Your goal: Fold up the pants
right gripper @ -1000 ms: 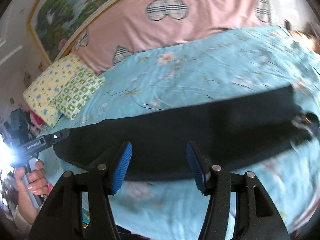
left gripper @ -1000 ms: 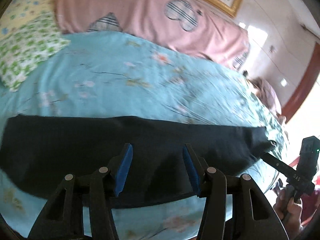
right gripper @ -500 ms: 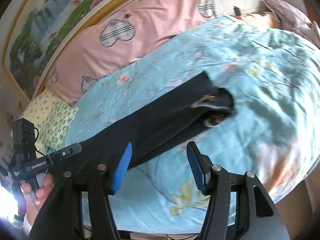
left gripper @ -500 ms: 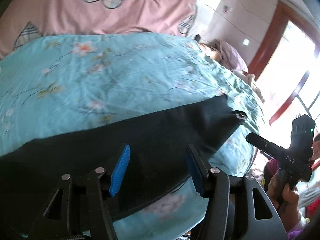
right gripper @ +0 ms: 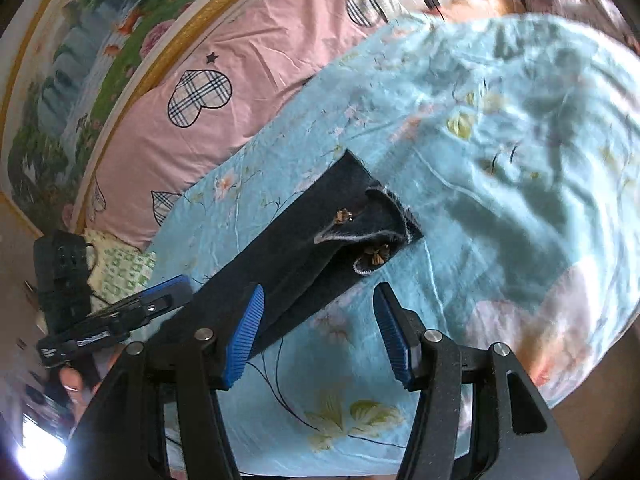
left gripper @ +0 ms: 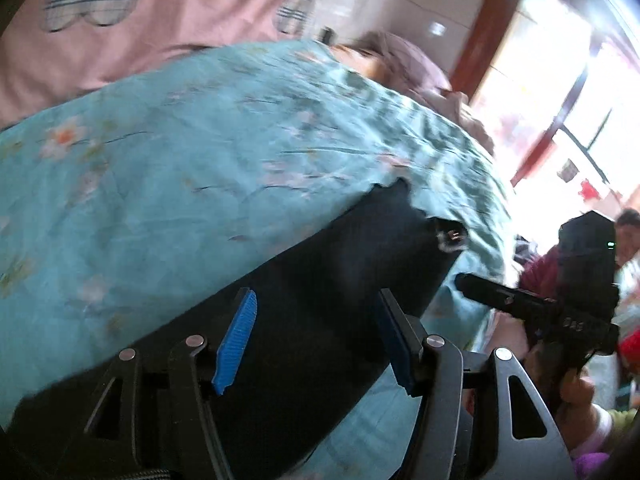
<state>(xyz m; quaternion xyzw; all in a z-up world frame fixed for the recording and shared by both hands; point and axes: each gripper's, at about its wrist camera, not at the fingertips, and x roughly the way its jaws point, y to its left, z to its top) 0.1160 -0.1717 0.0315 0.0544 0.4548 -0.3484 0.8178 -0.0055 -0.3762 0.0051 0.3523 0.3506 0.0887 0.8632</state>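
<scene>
Black pants [left gripper: 320,280] lie flat as a long strip across the blue floral bedsheet [left gripper: 180,184]. Their waist end [right gripper: 372,220], with frayed edges and buttons, points to the far right. My left gripper [left gripper: 316,340] hovers over the pants near that end. Its jaws are opening, with only cloth below them and nothing pinched. My right gripper [right gripper: 318,332] stands open above the pants' near edge and the sheet, just short of the waist. Each gripper shows in the other's view: the right gripper [left gripper: 464,280] at the right, the left gripper [right gripper: 176,292] at the left.
A pink cover with plaid hearts [right gripper: 240,92] and a gold-framed painting [right gripper: 80,80] line the head of the bed. A yellow-green pillow [right gripper: 120,268] lies at the left and a purplish heap of clothes [left gripper: 404,64] at the far corner. A person [left gripper: 628,236] and a bright window are beyond the bed's right edge.
Both views have swung along the pants toward the waist end, which now sits near the centre of the right wrist view. The left jaws have widened; both grippers have rolled.
</scene>
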